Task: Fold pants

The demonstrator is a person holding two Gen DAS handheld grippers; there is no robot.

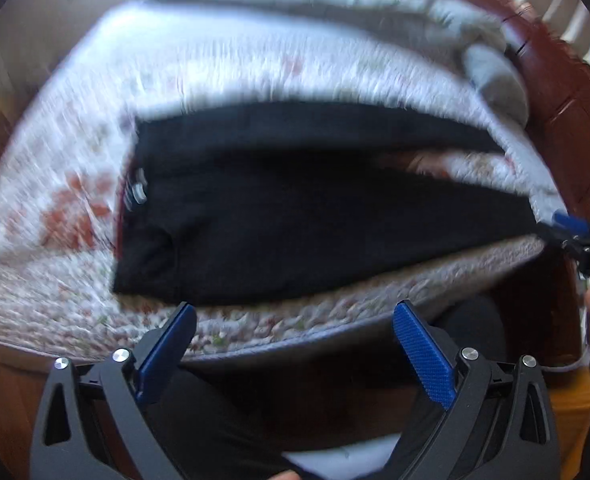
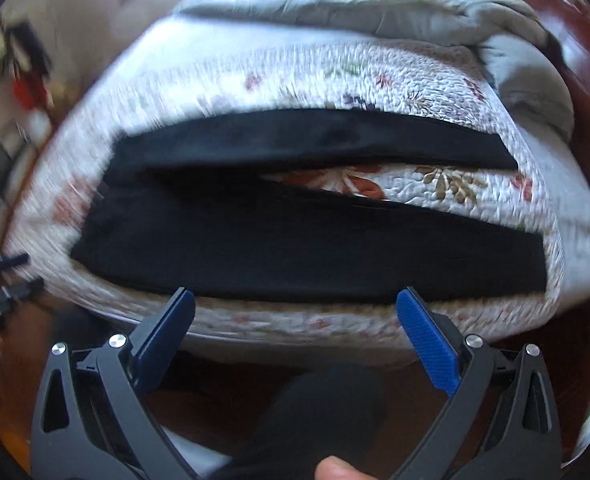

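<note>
The black pants [image 2: 295,240] lie flat on the bed [image 2: 415,80], on a floral quilt, near its front edge, with both claws held back off that edge and nothing gripped. The left claw [image 1: 295,322] is spread wide and empty, and the right claw [image 2: 295,308] is likewise spread wide and empty. The garment's long axis runs side to side across both views, along the bed's near edge: the waistband [image 1: 135,188], with a pale tag or button, points to the left, and the two leg ends point right. The legs part in a narrow V, the far leg [image 2: 335,140] angled away from the near leg [image 2: 375,264], with quilt showing between them. The first fold looks not yet made. To do it well, I would pinch the near edge at both ends, one claw by the waist and one by the hem, lift evenly, and lay one leg squarely over the other so the seams meet. A rumpled grey blanket [image 2: 375,4] sits well behind, clear of the work.
</note>
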